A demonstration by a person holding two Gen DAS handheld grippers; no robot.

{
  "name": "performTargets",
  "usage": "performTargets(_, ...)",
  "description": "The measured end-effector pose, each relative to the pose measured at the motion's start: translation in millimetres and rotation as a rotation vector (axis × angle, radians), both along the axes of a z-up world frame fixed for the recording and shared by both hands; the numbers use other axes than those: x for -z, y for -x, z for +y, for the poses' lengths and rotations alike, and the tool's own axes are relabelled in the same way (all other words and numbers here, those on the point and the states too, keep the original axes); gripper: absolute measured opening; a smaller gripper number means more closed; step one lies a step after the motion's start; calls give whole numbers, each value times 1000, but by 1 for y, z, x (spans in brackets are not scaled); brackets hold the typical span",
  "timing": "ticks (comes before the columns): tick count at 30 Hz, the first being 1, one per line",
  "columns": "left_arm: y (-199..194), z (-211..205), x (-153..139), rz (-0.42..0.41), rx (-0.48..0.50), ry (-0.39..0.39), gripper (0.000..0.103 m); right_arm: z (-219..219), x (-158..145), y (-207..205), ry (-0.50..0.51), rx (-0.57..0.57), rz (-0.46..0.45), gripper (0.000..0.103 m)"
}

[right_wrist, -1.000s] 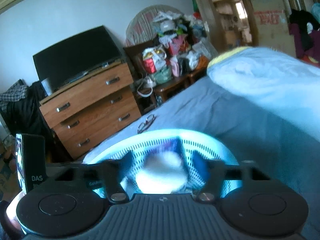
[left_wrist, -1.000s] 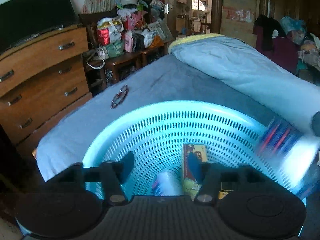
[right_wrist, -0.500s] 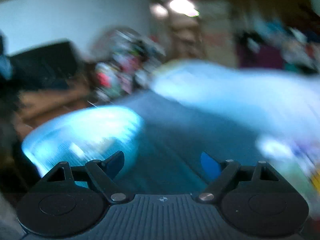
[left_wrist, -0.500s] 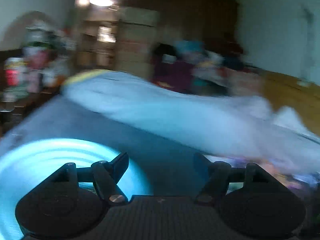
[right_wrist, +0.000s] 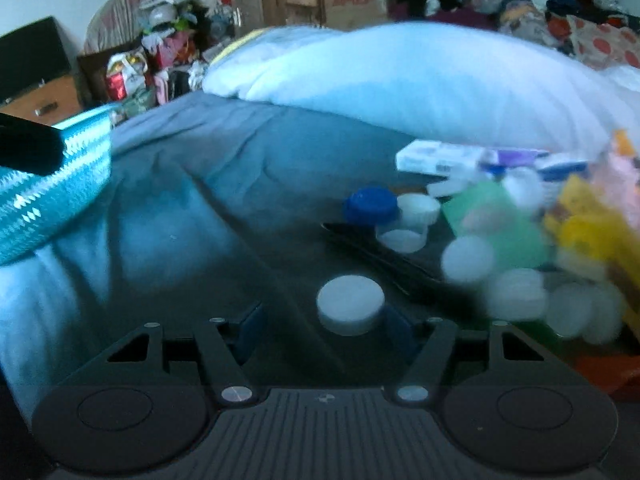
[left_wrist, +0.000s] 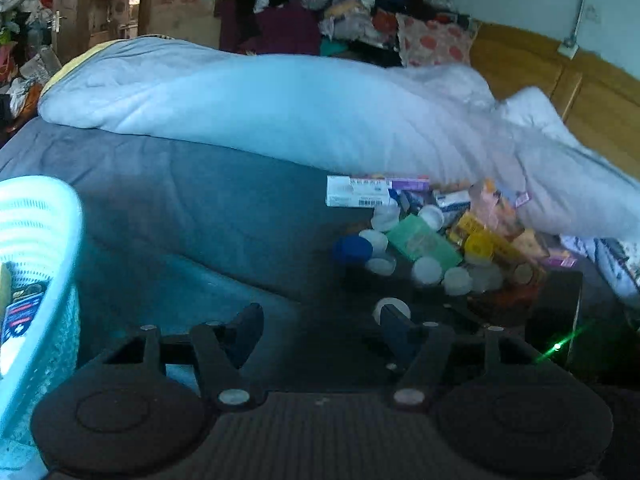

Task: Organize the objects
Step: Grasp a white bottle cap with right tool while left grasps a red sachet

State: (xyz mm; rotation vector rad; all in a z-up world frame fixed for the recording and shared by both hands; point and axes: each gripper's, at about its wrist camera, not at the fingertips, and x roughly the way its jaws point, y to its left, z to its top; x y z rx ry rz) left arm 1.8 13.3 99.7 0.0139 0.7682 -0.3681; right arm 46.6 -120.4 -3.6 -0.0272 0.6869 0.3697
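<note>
Both grippers gape empty: right gripper (right_wrist: 320,330), left gripper (left_wrist: 320,330). White cap (right_wrist: 351,304) sits just ahead between our right fingers: light, rigid, slick; pinch its rim. Pile (right_wrist: 520,232) beyond-right, basket (right_wrist: 52,184) far left.

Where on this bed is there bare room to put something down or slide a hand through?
The grey sheet lies bare between the blue basket on the left, the white duvet behind, and the pile of boxes and bottles on the right. That pile is crowded; a lone white cap lies before it.
</note>
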Motion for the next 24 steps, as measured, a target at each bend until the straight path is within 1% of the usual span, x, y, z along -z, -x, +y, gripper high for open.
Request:
performTargets(1,-3,-5,3,3,7,-9,67,-2,1,-2,-12,0,-3,55)
performTargets(2,-6,-11,6,6,13,-15,67,-6,-1,-1,-25,5,-1,38)
performTargets(4,-14,-30,11,5,45,-19,67,-21,-3,4,-89,12,9,39)
performTargets(5,-18,-41,14,-1,69,-23,67,-30,-7,11,-106,28,-2,39)
performTargets(7,-25,-70,19,-28,149,-46,66,-55,-15,33,-153,75,-16,39)
performTargets(9,-29,-99,24,-51,249,-53,61,-84,-21,58,-181,140,-12,39)
performTargets(11,-34,-137,33,-70,374,-45,52,-113,-23,84,-199,220,6,39)
performTargets(14,-40,-193,50,-77,571,-15,51,-155,-26,117,-245,331,35,39)
performTargets(15,-41,-212,56,-78,633,-18,51,-165,-28,126,-249,356,35,39)
performTargets(17,-41,-240,70,-80,718,-33,50,-176,-32,142,-253,383,31,39)
performTargets(19,-46,-266,88,-50,770,-68,50,-183,-33,152,-257,388,31,39)
performTargets(22,-54,-286,108,-14,806,-98,48,-187,-35,157,-258,384,10,39)
performTargets(24,-57,-295,116,-2,829,-110,48,-187,-33,157,-257,375,8,39)
